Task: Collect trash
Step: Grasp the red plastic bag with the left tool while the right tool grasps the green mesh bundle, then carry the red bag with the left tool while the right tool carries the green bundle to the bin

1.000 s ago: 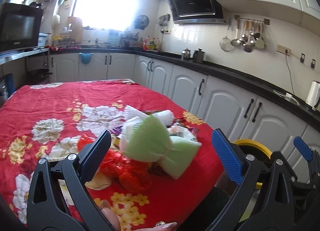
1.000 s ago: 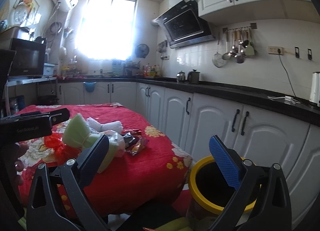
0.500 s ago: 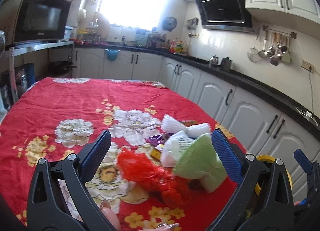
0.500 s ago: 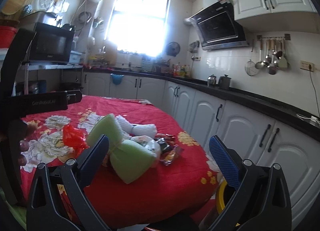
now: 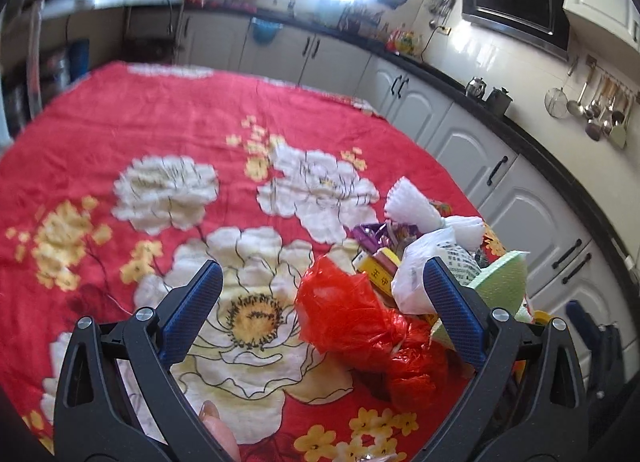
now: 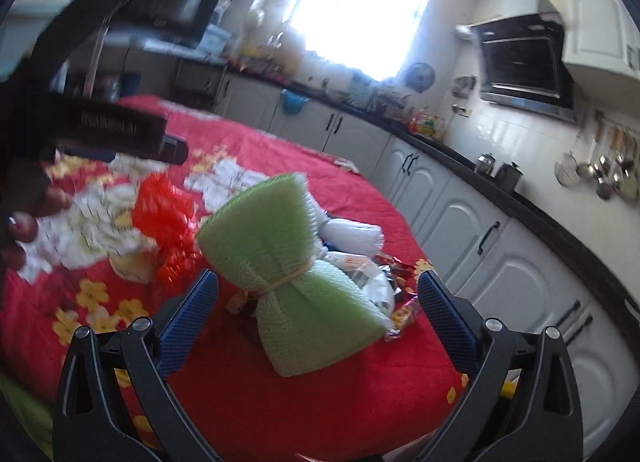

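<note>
A heap of trash lies near the right edge of the table with the red flowered cloth [image 5: 120, 122]. It holds a crumpled red plastic bag [image 5: 360, 326], a green foam net tied in the middle [image 6: 292, 258], a white foam net [image 5: 416, 210], a white plastic bag [image 5: 428, 270], a yellow box [image 5: 376, 270] and snack wrappers [image 6: 400, 302]. My left gripper [image 5: 320, 302] is open above the red bag. My right gripper [image 6: 316, 310] is open, with the green net between its fingers. Nothing is held.
A yellow-rimmed bin [image 5: 540, 316] peeks out beside the table's right edge. White cabinets with a black counter [image 6: 520, 198] run along the right. A microwave [image 6: 172, 2] stands at the back left. The left gripper's body [image 6: 100, 130] shows at left in the right wrist view.
Both grippers have risen and swung left over the table toward the heap. The bin has mostly left the right wrist view. Both stay open.
</note>
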The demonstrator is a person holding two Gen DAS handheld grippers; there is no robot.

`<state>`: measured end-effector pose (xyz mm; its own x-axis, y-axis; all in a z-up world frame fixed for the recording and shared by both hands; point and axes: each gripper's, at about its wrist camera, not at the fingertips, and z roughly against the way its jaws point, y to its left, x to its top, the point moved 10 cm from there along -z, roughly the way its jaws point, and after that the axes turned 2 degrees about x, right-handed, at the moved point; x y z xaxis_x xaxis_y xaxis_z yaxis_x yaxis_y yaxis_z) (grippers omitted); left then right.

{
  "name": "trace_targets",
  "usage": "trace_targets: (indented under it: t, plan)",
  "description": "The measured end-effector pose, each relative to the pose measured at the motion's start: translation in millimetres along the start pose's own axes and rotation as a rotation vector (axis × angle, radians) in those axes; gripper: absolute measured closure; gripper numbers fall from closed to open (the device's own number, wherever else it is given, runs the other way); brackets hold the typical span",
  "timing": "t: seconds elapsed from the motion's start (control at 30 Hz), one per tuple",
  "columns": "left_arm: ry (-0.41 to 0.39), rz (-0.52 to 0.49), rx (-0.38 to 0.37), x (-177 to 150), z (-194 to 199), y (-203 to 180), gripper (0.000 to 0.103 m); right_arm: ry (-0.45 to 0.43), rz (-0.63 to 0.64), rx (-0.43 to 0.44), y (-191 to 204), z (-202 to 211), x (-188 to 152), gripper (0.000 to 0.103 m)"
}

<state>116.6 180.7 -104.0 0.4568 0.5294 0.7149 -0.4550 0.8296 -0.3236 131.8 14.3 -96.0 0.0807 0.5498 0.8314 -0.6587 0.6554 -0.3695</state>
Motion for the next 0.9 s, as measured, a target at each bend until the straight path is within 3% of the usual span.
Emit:
trace_targets:
  t: [0.2, 0.23, 0.37, 0.4, 0.5, 0.6, 0.67, 0.73, 0.77, 0.8, 0.9]
  plan:
    - [0.095, 0.068, -0.076, -8, -24, 2, 0.011, 0.026, 0.070, 0.010, 10, -19, -3, 0.009]
    - [0.112, 0.084, -0.083, -10, -28, 2, 0.012, 0.033, 0.076, 0.018, 11, -22, -3, 0.017]
    - [0.163, 0.109, -0.113, -17, -40, -2, 0.029, 0.045, 0.101, 0.025, 13, -28, -6, 0.031]
    - [0.172, 0.114, -0.117, -19, -42, -2, 0.029, 0.047, 0.110, 0.027, 14, -28, -7, 0.031]
    - [0.202, 0.109, -0.128, -26, -47, -4, 0.045, 0.043, 0.114, 0.037, 17, -27, -9, 0.038]
    - [0.220, 0.096, -0.141, -31, -50, -5, 0.070, 0.044, 0.095, 0.054, 17, -26, -10, 0.056]
    - [0.218, 0.078, -0.160, -31, -47, -8, 0.083, 0.041, 0.076, 0.072, 17, -24, -9, 0.058]
    - [0.201, 0.049, -0.184, -28, -40, -12, 0.090, 0.036, 0.060, 0.092, 17, -22, -8, 0.067]
    - [0.190, 0.034, -0.185, -26, -37, -13, 0.093, 0.030, 0.056, 0.100, 18, -20, -7, 0.079]
    - [0.183, 0.026, -0.188, -24, -35, -13, 0.095, 0.023, 0.050, 0.108, 19, -18, -6, 0.084]
    - [0.156, -0.003, -0.217, -17, -20, -18, 0.098, 0.025, 0.015, 0.128, 20, -15, -6, 0.088]
